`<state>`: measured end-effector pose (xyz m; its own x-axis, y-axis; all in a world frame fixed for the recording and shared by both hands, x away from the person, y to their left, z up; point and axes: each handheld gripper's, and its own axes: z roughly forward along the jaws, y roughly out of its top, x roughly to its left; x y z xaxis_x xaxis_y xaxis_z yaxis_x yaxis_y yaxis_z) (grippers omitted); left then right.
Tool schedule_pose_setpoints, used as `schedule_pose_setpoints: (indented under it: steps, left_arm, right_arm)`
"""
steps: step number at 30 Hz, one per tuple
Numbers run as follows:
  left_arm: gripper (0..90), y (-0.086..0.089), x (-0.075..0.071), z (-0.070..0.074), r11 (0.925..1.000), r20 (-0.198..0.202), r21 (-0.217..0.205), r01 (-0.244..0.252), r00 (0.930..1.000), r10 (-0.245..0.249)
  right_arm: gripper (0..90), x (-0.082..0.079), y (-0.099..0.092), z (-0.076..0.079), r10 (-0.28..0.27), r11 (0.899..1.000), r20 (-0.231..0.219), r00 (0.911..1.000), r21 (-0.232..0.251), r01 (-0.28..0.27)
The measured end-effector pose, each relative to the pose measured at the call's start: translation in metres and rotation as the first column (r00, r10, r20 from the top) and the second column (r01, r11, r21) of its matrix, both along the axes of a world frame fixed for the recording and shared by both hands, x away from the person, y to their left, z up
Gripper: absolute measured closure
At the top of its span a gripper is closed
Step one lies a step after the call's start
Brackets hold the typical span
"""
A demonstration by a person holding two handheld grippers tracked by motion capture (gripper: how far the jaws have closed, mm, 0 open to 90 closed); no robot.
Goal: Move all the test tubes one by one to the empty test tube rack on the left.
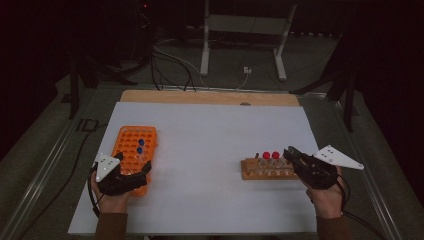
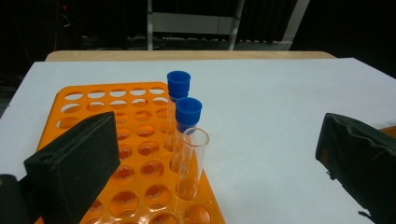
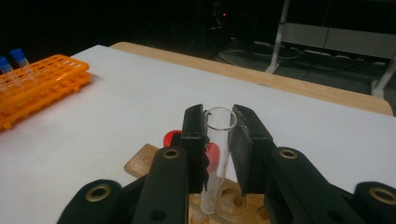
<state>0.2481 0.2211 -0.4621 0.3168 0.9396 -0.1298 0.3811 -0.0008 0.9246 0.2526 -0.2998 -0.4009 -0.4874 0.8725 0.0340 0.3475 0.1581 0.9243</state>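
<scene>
My right gripper is shut on a clear uncapped test tube, held upright, its lower end just over the wooden rack. Behind the jaws, two red-capped tubes stand in that rack. In the high view the right gripper hangs at the right end of the wooden rack. My left gripper is open wide, its pads on either side of the near right corner of the orange rack. That rack holds two blue-capped tubes and one uncapped tube.
The white sheet covers the table, with bare space between the orange rack and the wooden rack. A wooden strip runs along the far edge. Beyond it are cables and a stand's legs on the floor.
</scene>
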Motion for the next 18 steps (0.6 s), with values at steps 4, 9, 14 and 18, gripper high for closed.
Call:
schedule_pose_setpoints:
  steps: [4, 9, 14, 18]
  left_arm:
    - [0.4, -0.002, -0.004, 0.006, 1.0000, 0.023, -0.007, -0.001, 0.9997, 0.001]
    - [0.5, -0.016, -0.008, 0.015, 0.9990, 0.048, 0.012, 0.044, 0.9979, -0.044]
    - [0.5, -0.035, -0.008, 0.023, 0.9947, 0.045, 0.019, 0.101, 0.9937, -0.102]
    - [1.1, -0.052, -0.005, 0.028, 0.9879, 0.050, 0.014, 0.154, 0.9867, -0.155]
  right_arm:
    - [76.0, -0.001, 0.004, 0.001, 0.025, 1.000, 0.001, 0.9997, 0.006, -0.025]
    - [76.0, -0.005, 0.012, 0.005, 0.059, 0.998, 0.009, 0.9982, 0.011, -0.059]
    - [76.0, -0.006, 0.024, 0.004, 0.099, 0.995, 0.008, 0.9950, 0.011, -0.100]
    - [75.9, -0.007, 0.032, 0.004, 0.128, 0.991, 0.005, 0.9917, 0.021, -0.128]
